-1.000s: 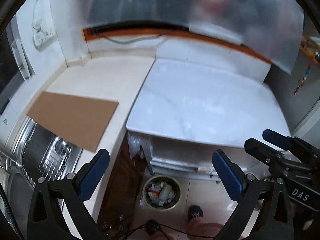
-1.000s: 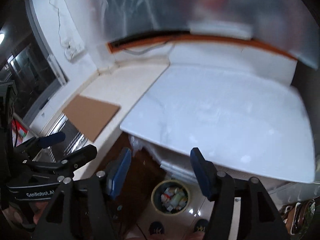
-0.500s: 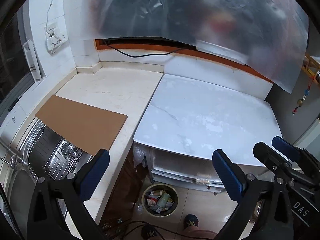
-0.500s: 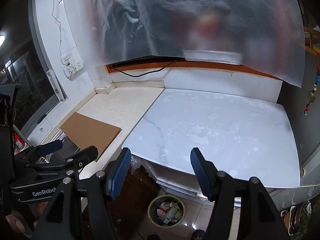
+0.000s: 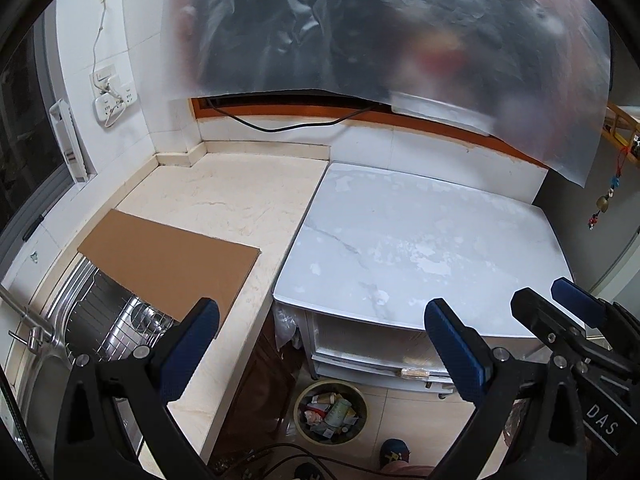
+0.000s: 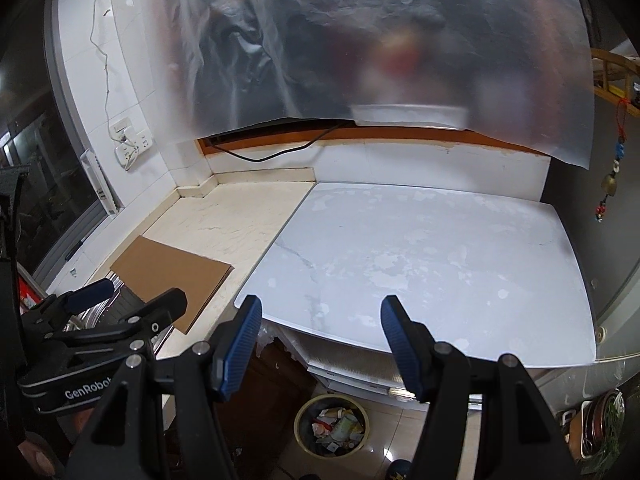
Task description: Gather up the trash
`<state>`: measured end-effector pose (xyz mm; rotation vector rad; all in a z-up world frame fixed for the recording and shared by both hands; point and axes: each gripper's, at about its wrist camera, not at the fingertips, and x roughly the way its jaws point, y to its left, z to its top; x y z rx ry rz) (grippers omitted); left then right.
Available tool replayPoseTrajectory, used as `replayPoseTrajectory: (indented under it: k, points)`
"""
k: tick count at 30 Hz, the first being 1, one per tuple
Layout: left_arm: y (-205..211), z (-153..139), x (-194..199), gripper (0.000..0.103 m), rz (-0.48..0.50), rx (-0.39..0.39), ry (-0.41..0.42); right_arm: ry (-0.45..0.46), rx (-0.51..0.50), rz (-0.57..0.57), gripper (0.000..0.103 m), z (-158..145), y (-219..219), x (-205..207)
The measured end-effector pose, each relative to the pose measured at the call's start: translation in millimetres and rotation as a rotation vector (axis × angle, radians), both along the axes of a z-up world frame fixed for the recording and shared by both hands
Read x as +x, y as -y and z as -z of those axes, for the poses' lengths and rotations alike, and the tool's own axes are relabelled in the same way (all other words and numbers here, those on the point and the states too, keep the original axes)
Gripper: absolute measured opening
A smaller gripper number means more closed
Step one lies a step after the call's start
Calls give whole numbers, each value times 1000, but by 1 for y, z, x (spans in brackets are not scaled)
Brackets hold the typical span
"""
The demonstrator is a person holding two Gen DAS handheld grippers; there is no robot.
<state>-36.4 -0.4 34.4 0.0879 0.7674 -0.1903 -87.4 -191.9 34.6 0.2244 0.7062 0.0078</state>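
The left gripper (image 5: 320,344) hung in the air with its blue-padded fingers spread wide apart and nothing between them. The right gripper (image 6: 320,344) was likewise parted, gripping nothing, and it showed at the right edge of the left wrist view, just beside the left one.

Below and slightly ahead of both tools, on the tiled floor, stood a round yellow-rimmed waste bin (image 5: 330,411) (image 6: 331,425), filled with crumpled wrappers and paper scraps (image 5: 334,414) (image 6: 336,424). It sat just in front of the white drawer unit (image 5: 360,352) under the table edge.

Ahead of the grippers stretched a white marble-patterned tabletop (image 5: 420,248) (image 6: 432,264), bare and blotched with paler patches. To its left, adjoining it, ran a cream stone counter (image 5: 224,204) (image 6: 232,220). A flat brown cardboard sheet (image 5: 168,264) (image 6: 172,276) lay on that counter, forward and left of the left gripper, partly overhanging a stainless steel sink (image 5: 100,320) with a wire rack in it.

Beyond the table, a translucent plastic sheet (image 5: 380,28) (image 6: 380,40) hung down over the wall, with a black cable (image 5: 280,128) (image 6: 264,156) drooping beneath its lower edge. A white wall socket (image 5: 114,100) (image 6: 130,148) sat far to the left.
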Motion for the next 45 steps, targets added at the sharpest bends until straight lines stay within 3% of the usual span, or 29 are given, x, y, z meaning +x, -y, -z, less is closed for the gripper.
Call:
replayPoseTrajectory:
  k: [45]
  points:
    - [-2,12,0,100,12,30,-51,-50,-24,34,62,9,-9,-4]
